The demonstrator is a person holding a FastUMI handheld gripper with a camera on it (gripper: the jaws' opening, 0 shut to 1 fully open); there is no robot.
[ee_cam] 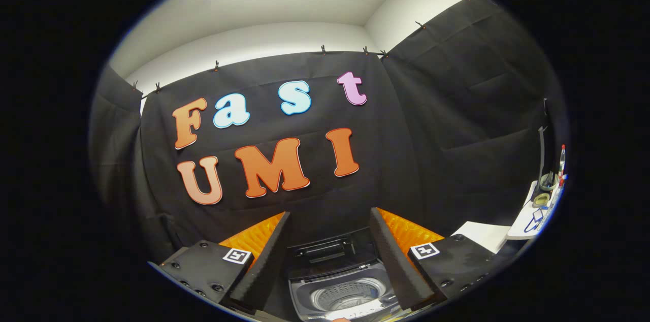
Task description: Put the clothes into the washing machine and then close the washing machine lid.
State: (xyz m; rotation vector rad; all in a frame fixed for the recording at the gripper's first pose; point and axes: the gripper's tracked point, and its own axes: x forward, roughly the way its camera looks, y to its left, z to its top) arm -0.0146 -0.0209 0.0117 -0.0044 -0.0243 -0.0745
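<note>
The gripper [330,261] hangs with its fingers spread and nothing between them; just ahead and below, between the fingers, sits the washer [339,289], its lid [330,253] raised at the back and the drum [345,295] seemingly bare; I see no clothes here, so I judge the loading step not yet begun; the next move calls for finding the clothes and pinching them, then dropping them into the drum; a square coded tag [237,255] sits on each finger mount, and no brand is readable on the washer; off to the right, a white table [485,234].
</note>
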